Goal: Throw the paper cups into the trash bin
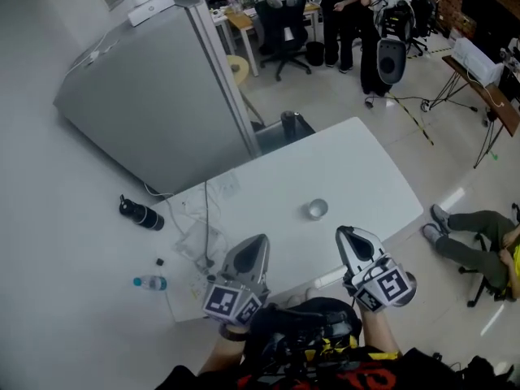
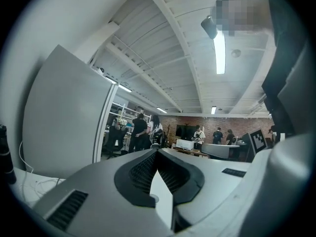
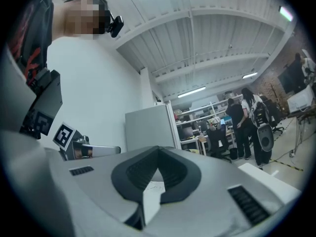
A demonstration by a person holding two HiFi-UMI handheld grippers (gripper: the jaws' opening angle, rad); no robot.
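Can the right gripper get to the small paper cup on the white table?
Probably yes. The small round paper cup stands alone on the white table, just ahead of the right gripper, with bare tabletop between them. Its jaws are shut and must open first.

A cup stands on the table, a partition behind.

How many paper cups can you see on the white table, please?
1: a small pale paper cup stands upright near the middle of the white rectangular table. Others could be hidden below the camera's view.
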